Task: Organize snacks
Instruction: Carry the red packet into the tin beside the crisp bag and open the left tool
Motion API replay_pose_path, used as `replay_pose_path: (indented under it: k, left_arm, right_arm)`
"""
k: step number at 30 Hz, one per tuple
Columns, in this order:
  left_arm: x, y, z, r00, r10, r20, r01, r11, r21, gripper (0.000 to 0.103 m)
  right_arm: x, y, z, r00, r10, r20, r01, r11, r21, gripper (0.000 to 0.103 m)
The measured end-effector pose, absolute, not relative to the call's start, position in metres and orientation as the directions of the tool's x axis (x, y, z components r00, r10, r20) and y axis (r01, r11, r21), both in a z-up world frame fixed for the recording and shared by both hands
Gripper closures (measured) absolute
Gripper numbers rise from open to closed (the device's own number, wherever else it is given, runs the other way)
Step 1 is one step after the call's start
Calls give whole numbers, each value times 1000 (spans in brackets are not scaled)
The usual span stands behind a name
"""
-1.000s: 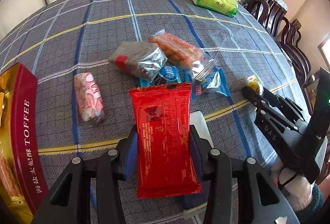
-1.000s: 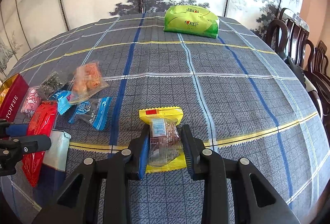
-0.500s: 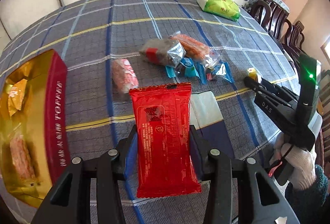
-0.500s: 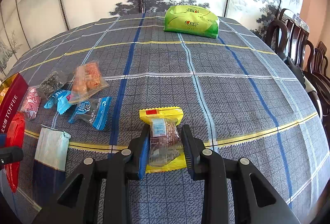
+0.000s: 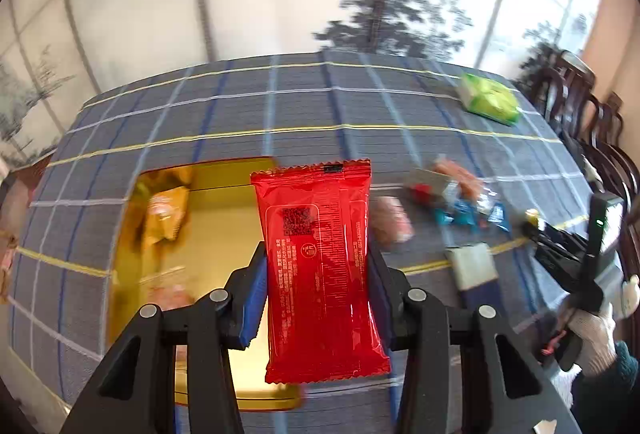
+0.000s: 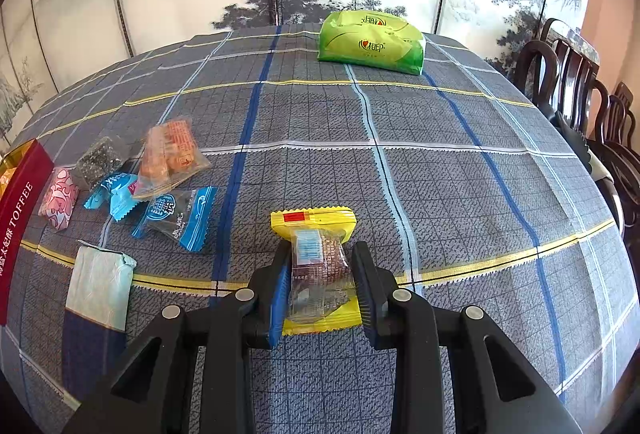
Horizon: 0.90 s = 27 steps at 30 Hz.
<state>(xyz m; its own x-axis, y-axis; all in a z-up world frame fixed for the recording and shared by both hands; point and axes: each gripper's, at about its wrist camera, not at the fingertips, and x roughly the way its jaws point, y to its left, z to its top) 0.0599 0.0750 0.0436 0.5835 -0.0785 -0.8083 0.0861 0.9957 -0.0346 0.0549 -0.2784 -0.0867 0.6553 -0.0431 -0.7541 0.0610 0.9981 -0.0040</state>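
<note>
Two hand-held tools work over a round worktop [image 6: 440, 174] covered in a blue-grey checked cloth. The left tool [image 5: 318, 274] is clenched on a red snack packet [image 5: 320, 266], gripping its two long edges. The packet's long axis runs straight ahead along the fingers, with its far end sticking out past them. Directly beyond and below it lies an open gold-lined tin [image 5: 224, 202], a few wrapped snacks already inside along its left side. The packet appears to hang over the tin's right half, so the coming move is likely a short drop or lowering straight ahead, and the left hand is the nearer one.

The right tool [image 6: 320, 274] is clenched on a small yellow-edged clear snack [image 6: 316, 258], low over the cloth and well away from the tin, whose red side shows at that view's far left. More loose snacks [image 6: 160, 174] lie between the two. A green pack [image 6: 372, 42] sits at the far edge.
</note>
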Motion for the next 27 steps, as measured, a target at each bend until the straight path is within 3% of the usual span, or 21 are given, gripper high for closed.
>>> replay_pose_path:
  k: [9,27]
  left_arm:
    - [65,137,-5,484,-19,-875,-64,996,-57,62]
    - [63,157,-63,366,58,-929,-71,997,34,61]
  right_arm:
    - [55,-278,-87,655,-43,-754,61,998,-4,72]
    - [55,-278,-87,655,-45,-754,61,998,-6,72]
